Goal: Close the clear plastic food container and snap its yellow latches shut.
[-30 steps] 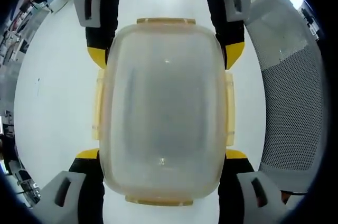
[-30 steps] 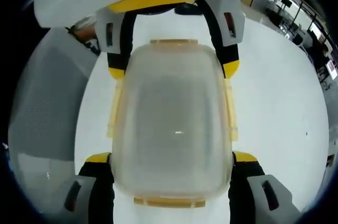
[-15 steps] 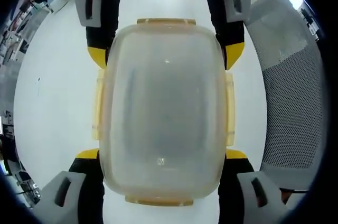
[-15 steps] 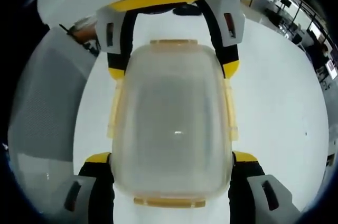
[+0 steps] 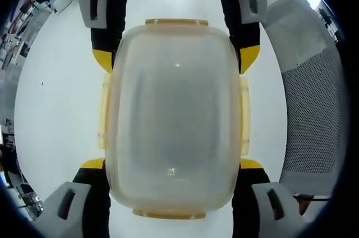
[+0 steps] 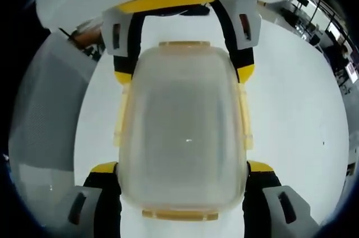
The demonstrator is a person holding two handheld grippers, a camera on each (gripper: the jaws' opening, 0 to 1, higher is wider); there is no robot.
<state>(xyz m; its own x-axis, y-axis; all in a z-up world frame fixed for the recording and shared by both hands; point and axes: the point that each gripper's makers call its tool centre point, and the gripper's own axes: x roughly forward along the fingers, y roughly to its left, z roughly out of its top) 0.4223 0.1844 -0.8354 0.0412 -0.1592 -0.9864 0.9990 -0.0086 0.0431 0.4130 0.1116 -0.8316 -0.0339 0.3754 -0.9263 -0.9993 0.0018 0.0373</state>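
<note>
Almost nothing is changing from half a second ago: the container (image 5: 174,117) is sitting in the same spot in both views, and both tools are keeping their grip. Only the background is drifting slightly, with the mesh chair (image 5: 314,109) at the right of the left gripper view sliding a little, which points to a small camera shift.

In the left gripper view, the left tool (image 5: 174,165) is gripping the near end of the container, its yellow-tipped jaws pressing against the container's two long sides. The right tool (image 5: 175,58) is coming in from beyond the container and is gripping the far end the same way. The container is lying between the four jaw tips, lid (image 5: 171,97) on, above the white desk (image 5: 56,103). Pale yellow latches (image 5: 103,111) are running along the container's sides and ends; whether they are snapped down I cannot tell.

In the right gripper view, the right tool (image 6: 182,168) is holding the container (image 6: 182,131) at its near end, jaws spread to the container's width. The left tool (image 6: 182,72) is clamping the far end. The chair (image 6: 45,131) is standing left of the container, the desk (image 6: 297,114) stretching out to its right.
</note>
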